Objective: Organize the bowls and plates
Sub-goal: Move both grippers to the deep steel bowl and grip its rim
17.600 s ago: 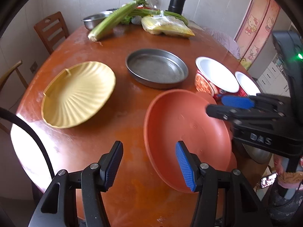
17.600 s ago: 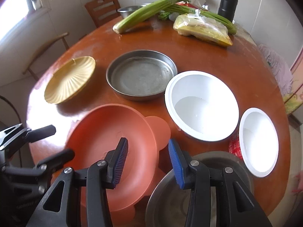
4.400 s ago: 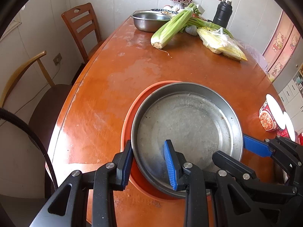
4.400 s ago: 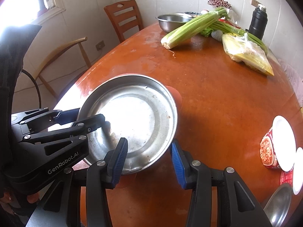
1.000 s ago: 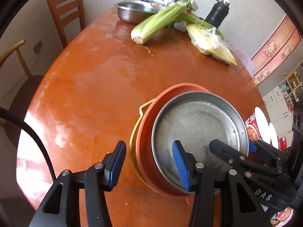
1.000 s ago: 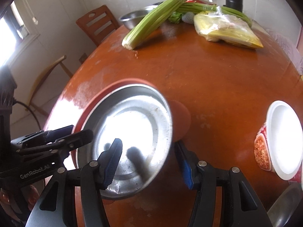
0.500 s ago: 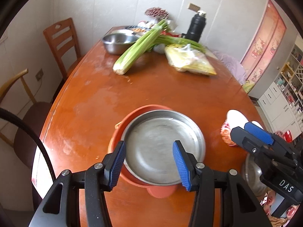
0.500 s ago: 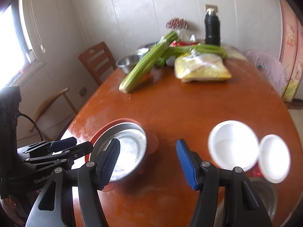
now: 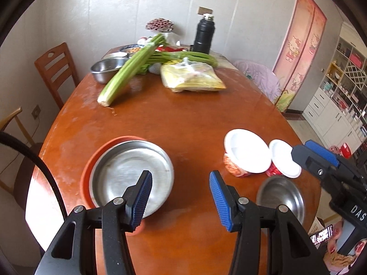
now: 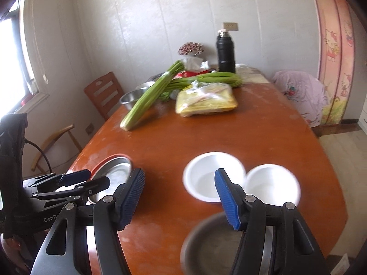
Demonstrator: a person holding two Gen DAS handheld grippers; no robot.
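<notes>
A steel pan sits stacked inside an orange plate at the table's front left; it also shows in the right wrist view. A large red-and-white bowl and a smaller one stand side by side at the right, also in the right wrist view. A small steel bowl lies in front of them. My left gripper is open and empty, raised above the table between the stack and the bowls. My right gripper is open and empty above the bowls.
At the far end lie celery stalks, a bag of yellow food, a steel basin and a black flask. Wooden chairs stand at the left. The table edge is close at the left.
Both grippers have pulled back and risen away from the stacked plates. The views now take in the two white bowls and the small steel bowl on the right.
</notes>
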